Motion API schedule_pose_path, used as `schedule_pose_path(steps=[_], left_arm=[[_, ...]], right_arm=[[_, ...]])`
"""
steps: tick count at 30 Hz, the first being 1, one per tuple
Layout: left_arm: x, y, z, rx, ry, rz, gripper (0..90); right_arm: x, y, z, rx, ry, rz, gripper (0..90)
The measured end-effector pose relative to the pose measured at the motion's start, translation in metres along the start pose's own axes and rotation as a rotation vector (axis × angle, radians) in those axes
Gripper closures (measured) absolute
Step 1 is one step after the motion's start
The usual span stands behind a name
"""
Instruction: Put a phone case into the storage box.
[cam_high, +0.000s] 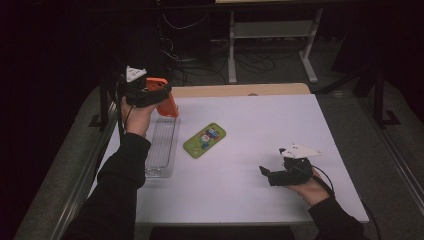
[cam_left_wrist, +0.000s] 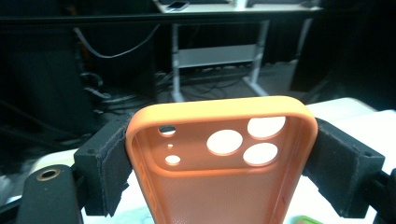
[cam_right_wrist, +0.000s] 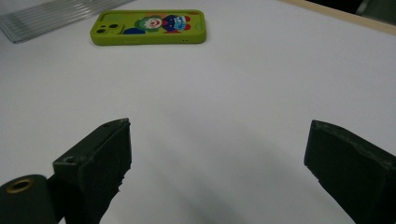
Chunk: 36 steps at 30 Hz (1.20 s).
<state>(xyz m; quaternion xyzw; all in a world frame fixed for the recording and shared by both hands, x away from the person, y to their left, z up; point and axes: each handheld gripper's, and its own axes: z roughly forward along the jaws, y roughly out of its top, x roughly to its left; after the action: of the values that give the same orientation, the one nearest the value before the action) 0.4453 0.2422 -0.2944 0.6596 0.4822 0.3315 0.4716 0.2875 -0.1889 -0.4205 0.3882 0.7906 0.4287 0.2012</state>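
- The left gripper (cam_high: 159, 92) is up off the table (cam_high: 260, 150), raised above its far left corner, and it has the orange phone case (cam_high: 162, 97) clamped between its jaws.
- From the left gripper view, the orange phone case (cam_left_wrist: 219, 158) sits squarely between the two black pads, one pressing each long edge, with its camera end pointing away from the hand.
- The inside of the case faces that camera: three large round cut-outs and a few smaller holes show through its back.
- In the high view the case hangs tilted, its lower end dipping toward the far end of the clear tray (cam_high: 161, 150).
- That clear tray lies flat along the left side of the table, just below the raised hand; whether the case's lower end touches it is hard to tell from here.
- The green phone case (cam_high: 204, 140) lies flat on the table just right of the tray, a cartoon print on its back facing up.
- The right gripper (cam_high: 267, 172) rests low near the front right of the table, jaws spread wide with nothing between them.
- Through the right gripper view, the green phone case (cam_right_wrist: 148, 28) lies well ahead of the open jaws, with bare white table in between.
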Motion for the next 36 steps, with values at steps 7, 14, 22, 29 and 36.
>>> schedule_pose_path(steps=[7, 14, 22, 29, 36], left_arm=[[0.010, -0.002, 0.019, 0.026, 0.080, -0.014, 15.6], [0.008, -0.012, 0.041, 0.072, 0.147, -0.001, 15.4], [0.009, -0.029, 0.061, 0.141, 0.191, 0.007, 15.1], [0.011, -0.036, 0.068, 0.163, 0.210, -0.011, 14.9], [0.012, -0.042, 0.075, 0.200, 0.228, -0.004, 14.7]], right_arm=[[-0.001, -0.001, -0.001, -0.011, 0.000, 0.003, 6.3], [-0.002, -0.001, -0.002, -0.018, 0.005, 0.015, 6.2], [-0.004, -0.001, -0.003, -0.028, 0.002, 0.010, 6.2], [-0.004, -0.001, -0.004, -0.029, 0.002, 0.015, 6.3], [-0.004, -0.001, -0.005, -0.028, 0.001, 0.018, 6.4]])
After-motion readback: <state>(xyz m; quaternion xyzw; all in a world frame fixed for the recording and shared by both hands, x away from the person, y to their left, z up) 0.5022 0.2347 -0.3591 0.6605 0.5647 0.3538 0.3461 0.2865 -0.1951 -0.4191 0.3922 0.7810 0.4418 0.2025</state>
